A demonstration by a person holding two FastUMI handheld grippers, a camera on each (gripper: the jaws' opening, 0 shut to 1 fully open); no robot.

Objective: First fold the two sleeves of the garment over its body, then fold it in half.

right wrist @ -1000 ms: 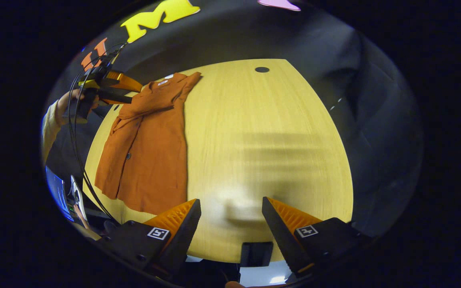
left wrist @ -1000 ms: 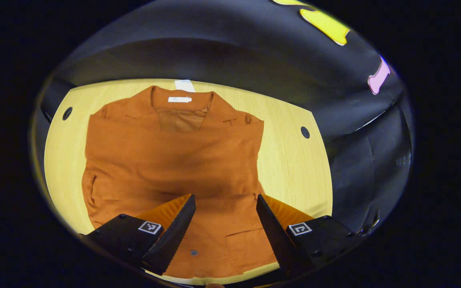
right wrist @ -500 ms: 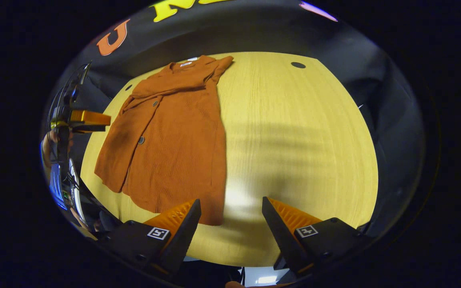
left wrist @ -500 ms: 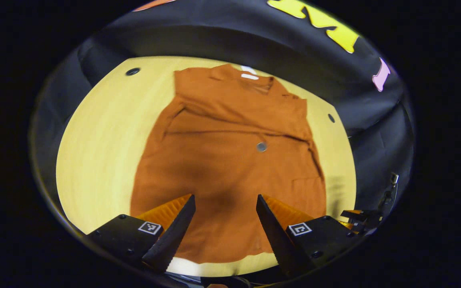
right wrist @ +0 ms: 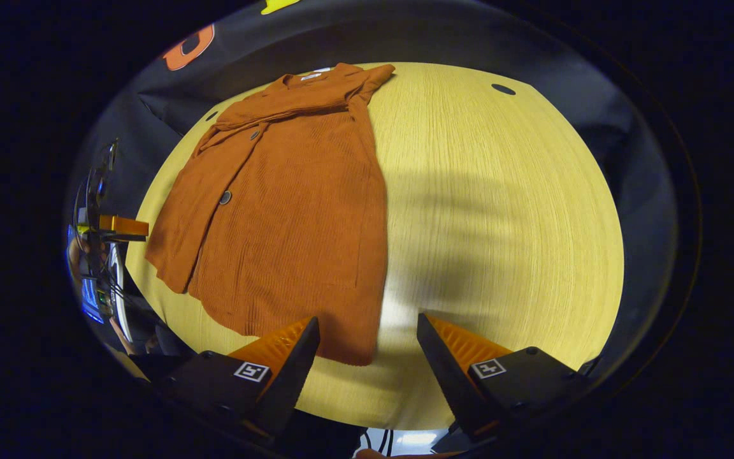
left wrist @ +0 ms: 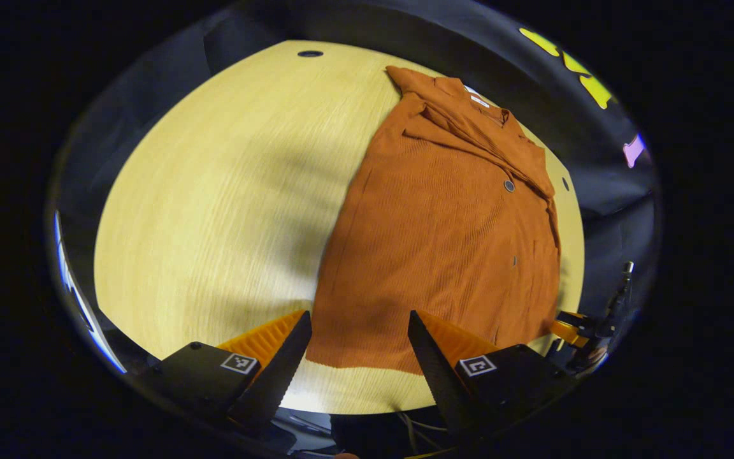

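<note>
Rust garment (left wrist: 443, 236), collar tag (left wrist: 479, 101) seemingly unreadable

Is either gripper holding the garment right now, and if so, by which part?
Nothing is held. The left gripper and right gripper are both open above the hem end of the garment, which lies on the table.

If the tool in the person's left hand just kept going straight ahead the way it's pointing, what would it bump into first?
Most likely the orange garment. The left tool is open, and the garment's bottom hem lies right between and beyond its fingers on the wooden table. Depth is hard to judge, so it might touch bare table just before the hem.
</note>
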